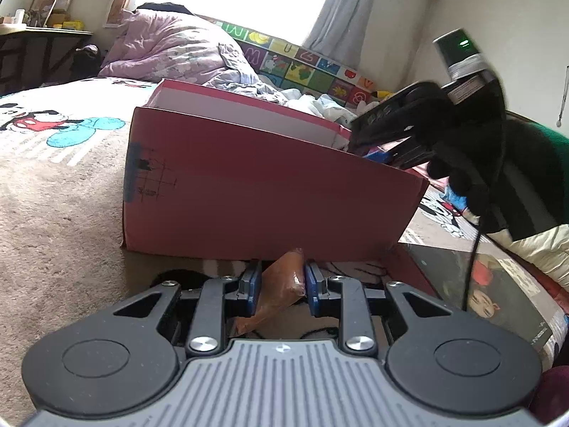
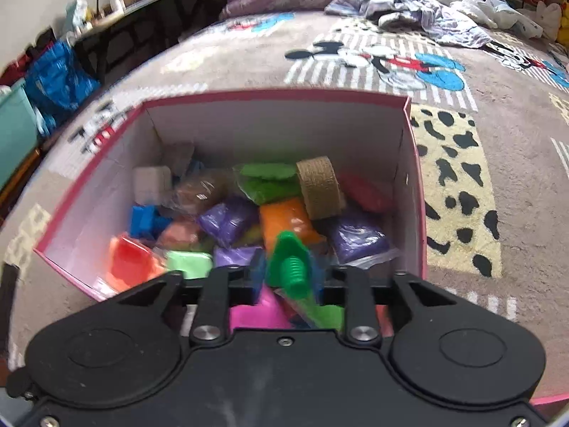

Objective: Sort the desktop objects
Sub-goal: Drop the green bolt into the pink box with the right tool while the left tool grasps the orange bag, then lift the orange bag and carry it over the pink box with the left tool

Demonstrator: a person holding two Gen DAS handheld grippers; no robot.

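A pink cardboard box (image 1: 270,192) stands on the patterned bedspread. My left gripper (image 1: 281,284) is low in front of its near wall, shut on a brown clay packet (image 1: 277,291). My right gripper (image 2: 288,274) hovers over the open box (image 2: 106,185) and is shut on a green plastic screw toy (image 2: 290,263). The box holds several coloured clay packets, a jute twine roll (image 2: 318,185) and a red cup (image 2: 129,263). The right gripper also shows in the left wrist view (image 1: 409,135), above the box's right end, held by a black-gloved hand.
A glossy book or lid (image 1: 498,284) lies right of the box. A crumpled purple duvet (image 1: 170,49) and loose clothes (image 2: 409,7) lie at the far side of the bed. A desk (image 1: 35,35) and a blue bag (image 2: 57,78) stand to the left.
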